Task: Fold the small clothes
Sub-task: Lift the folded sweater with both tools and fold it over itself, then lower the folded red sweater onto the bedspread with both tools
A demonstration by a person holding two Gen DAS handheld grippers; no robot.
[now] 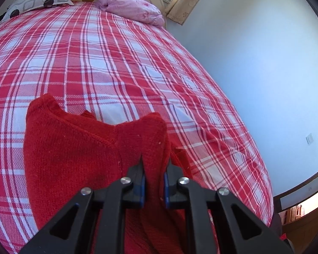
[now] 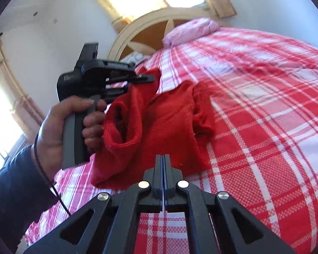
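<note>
On the plaid bedspread (image 2: 265, 127), the red knit garment (image 2: 169, 122) hangs from the left gripper (image 1: 154, 160), clamped on a fold, at 11 o'clock from the right gripper (image 2: 163, 158), fully closed, empty.

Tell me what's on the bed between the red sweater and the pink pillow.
Nothing: in the left wrist view only bare checked bedspread stretches from the red sweater up to the pink pillow.

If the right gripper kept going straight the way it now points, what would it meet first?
Most likely the red knitted garment just ahead of the shut right gripper, lying on the plaid bedspread; depth is hard to judge.
</note>
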